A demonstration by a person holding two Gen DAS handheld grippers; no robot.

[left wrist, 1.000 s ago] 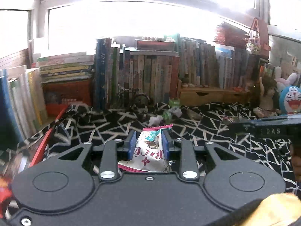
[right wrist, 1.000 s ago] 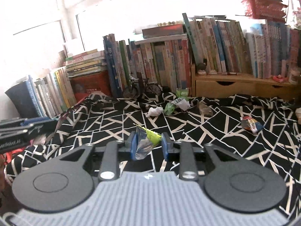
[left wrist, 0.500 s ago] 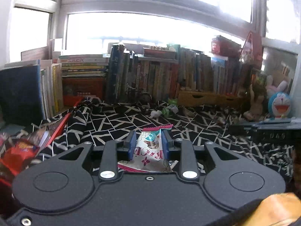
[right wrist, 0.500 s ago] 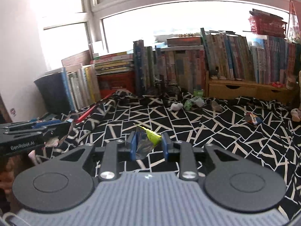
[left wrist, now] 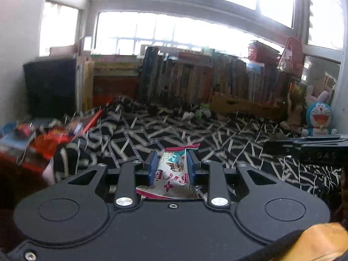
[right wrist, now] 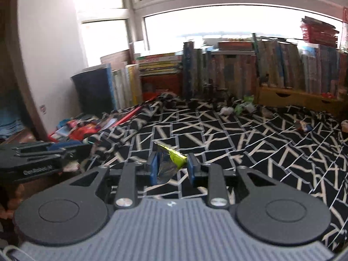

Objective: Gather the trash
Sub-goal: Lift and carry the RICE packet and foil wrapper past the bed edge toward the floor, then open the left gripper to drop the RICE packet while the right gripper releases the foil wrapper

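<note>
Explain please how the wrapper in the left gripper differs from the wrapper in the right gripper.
The snack packet in the left gripper is white and pink with printed letters; the crumpled wrapper in the right gripper is silvery with a yellow-green tip. The snack packet fills the space between its jaws; the crumpled wrapper looks thinner and pokes out sideways. Both are held off the patterned cloth.

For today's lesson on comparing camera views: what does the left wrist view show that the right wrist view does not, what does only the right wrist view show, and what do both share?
Only the left wrist view shows the left gripper shut on a white snack packet, and a blue cat plush at the right.

Only the right wrist view shows the right gripper shut on a yellow-green wrapper, and a small wrapper lying far right.

Both show the black-and-white patterned cloth, the row of books and crumpled trash near them.
</note>
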